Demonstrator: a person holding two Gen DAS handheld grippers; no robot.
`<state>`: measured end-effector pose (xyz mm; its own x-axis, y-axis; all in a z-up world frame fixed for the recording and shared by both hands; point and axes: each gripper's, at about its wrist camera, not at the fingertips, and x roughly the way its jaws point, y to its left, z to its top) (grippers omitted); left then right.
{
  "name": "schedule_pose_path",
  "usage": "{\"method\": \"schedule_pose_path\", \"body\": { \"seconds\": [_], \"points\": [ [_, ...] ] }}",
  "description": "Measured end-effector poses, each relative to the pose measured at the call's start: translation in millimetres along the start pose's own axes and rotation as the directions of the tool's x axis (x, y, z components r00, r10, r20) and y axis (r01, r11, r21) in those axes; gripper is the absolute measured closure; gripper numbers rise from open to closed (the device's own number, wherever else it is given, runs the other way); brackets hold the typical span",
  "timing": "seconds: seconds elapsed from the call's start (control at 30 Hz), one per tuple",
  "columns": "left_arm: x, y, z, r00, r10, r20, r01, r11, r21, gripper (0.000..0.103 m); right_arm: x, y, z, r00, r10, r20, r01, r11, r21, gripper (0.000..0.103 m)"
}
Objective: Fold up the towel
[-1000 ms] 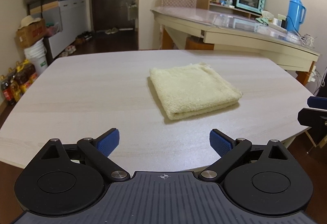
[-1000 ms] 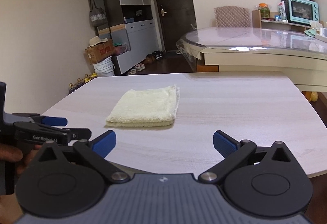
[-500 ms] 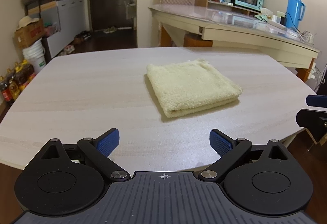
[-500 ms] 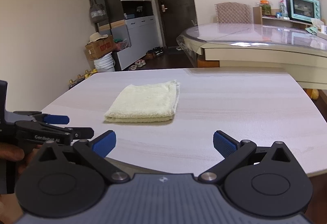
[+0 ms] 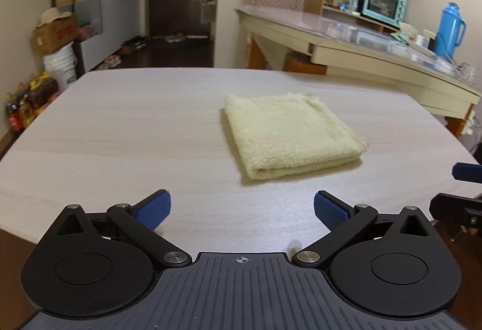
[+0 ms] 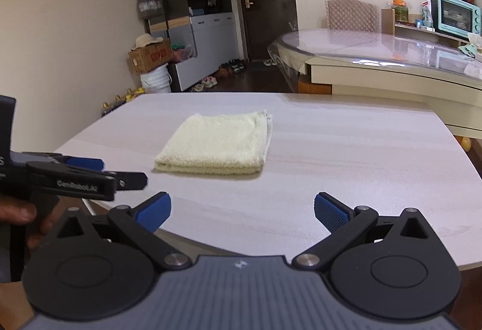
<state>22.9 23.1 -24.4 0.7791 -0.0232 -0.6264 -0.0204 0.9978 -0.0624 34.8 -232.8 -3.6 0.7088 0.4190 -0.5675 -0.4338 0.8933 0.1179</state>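
Note:
A pale yellow towel (image 5: pixel 289 134) lies folded into a small thick square on the light wooden table (image 5: pixel 120 131); it also shows in the right wrist view (image 6: pixel 220 143). My left gripper (image 5: pixel 242 209) is open and empty, held over the table's near edge, short of the towel. My right gripper (image 6: pixel 242 209) is open and empty, also back from the towel near the table's edge. The left gripper's side shows at the left of the right wrist view (image 6: pixel 90 176), and part of the right gripper at the right edge of the left wrist view (image 5: pixel 464 188).
A second table (image 5: pixel 361 50) with a glass top stands behind, carrying a teal oven (image 5: pixel 382 3) and a blue flask (image 5: pixel 450 29). A cabinet (image 6: pixel 192 38), box, white bucket (image 5: pixel 60 65) and bottles stand at the left wall.
Both grippers have drifted slightly back and up, still open. The towel has not moved on the table.

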Motion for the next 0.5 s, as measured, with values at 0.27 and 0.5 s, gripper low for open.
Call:
{"method": "schedule_pose_path", "body": {
  "seconds": [0.27, 0.5],
  "points": [
    [-7, 3, -4, 0.999, 0.031, -0.009, -0.031, 0.999, 0.009, 0.0, 4, 3, 3, 1.0, 0.001, -0.013, -0.001, 1.0, -0.016, 0.0],
    [-14, 4, -4, 0.999, 0.034, -0.002, -0.034, 0.999, 0.003, 0.0, 1, 8, 5, 1.0, 0.009, -0.015, -0.01, 1.0, -0.022, 0.0]
  ]
}}
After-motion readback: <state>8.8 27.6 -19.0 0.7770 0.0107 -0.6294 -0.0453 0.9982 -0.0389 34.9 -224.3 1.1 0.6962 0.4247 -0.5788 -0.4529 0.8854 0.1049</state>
